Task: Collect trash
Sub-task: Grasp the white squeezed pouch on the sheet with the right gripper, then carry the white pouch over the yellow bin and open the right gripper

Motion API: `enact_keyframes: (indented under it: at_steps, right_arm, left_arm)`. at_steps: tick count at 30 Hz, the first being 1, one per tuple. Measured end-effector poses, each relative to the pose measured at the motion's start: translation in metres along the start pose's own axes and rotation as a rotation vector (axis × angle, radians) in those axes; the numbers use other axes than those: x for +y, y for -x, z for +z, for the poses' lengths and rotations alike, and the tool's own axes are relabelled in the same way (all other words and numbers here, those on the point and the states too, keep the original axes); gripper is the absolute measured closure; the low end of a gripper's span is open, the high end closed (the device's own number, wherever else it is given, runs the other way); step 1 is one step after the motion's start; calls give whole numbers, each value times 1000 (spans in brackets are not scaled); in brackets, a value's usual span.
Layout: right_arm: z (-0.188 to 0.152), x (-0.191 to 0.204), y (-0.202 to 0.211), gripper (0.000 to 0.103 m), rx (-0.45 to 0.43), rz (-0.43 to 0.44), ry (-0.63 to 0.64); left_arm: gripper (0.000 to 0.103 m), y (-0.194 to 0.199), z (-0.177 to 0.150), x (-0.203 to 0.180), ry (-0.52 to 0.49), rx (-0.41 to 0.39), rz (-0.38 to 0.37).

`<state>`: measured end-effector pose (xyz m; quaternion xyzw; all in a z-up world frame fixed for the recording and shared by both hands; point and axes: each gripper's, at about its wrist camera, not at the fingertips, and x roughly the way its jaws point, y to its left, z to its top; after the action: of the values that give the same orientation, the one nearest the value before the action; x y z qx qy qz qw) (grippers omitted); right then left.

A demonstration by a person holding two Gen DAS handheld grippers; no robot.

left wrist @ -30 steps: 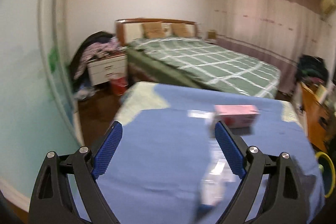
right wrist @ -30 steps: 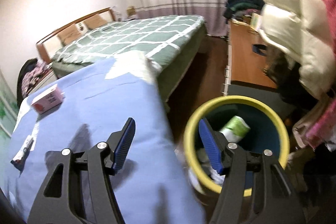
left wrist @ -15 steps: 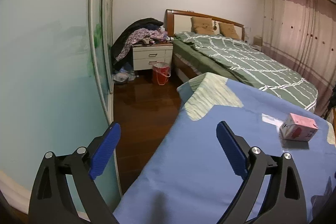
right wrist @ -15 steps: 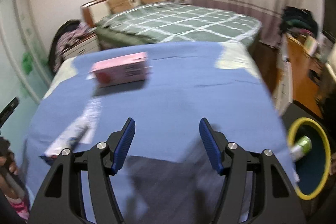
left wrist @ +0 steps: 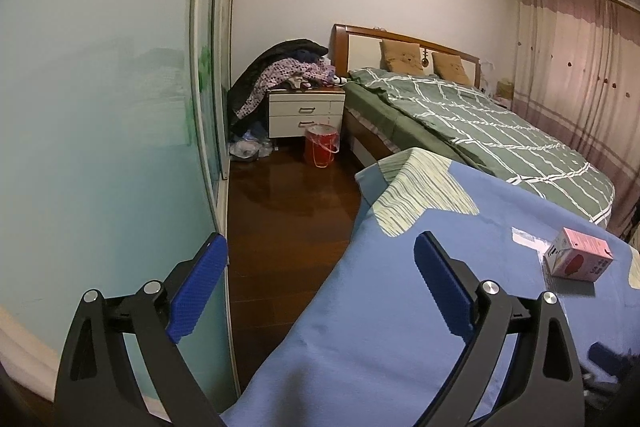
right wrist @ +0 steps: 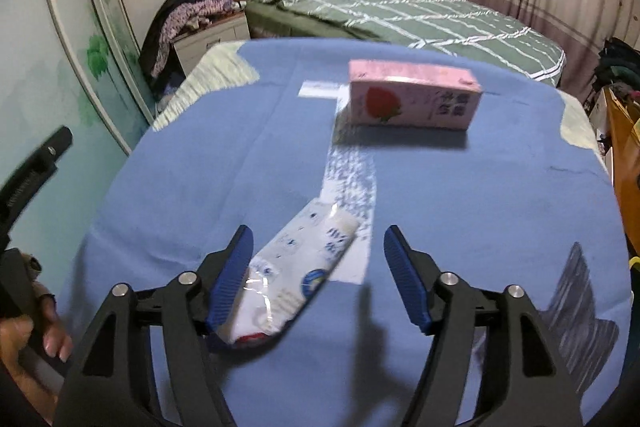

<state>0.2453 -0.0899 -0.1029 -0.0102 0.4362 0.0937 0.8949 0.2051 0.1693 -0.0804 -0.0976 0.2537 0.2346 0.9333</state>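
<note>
Work surface is a blue sheet (right wrist: pixel 460 219) with pale striped patches at the corners. Pink strawberry carton (right wrist: pixel 412 99) lies on its side at the far middle; white wrapper (right wrist: pixel 296 271) lies nearer. Right gripper (right wrist: pixel 318 267) jaws have just been opening, wrapper between them, by the left pad, not pinched. Left gripper (left wrist: pixel 320 287) jaws have just been opening, now wide and empty, over the sheet's edge and the dark wood floor (left wrist: pixel 288 211). Green plaid bed (left wrist: pixel 480 131), white nightstand (left wrist: pixel 306 115), red bucket (left wrist: pixel 320 145) and pink curtains (left wrist: pixel 580 75) lie behind.
</note>
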Motion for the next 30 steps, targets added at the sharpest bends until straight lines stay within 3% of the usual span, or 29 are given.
enact_keyframes:
  at_steps: [9,14,18,30]
  right_arm:
    - [-10,12,-17,38,62,2,35]
    - [-17,2,-12,56,50,-5,43]
    - [-25,-9,-4,62,42,-6,49]
    - [-60,-124,38,63,-11,-112,-115]
  left_arm:
    - [10,1,0,0,5,5,0]
    - [9,2,-1,-1,1,7,-1]
    - [9,3,-3,-4,-7,7,0]
    - [9,7,-7,-13,-41,14,-17]
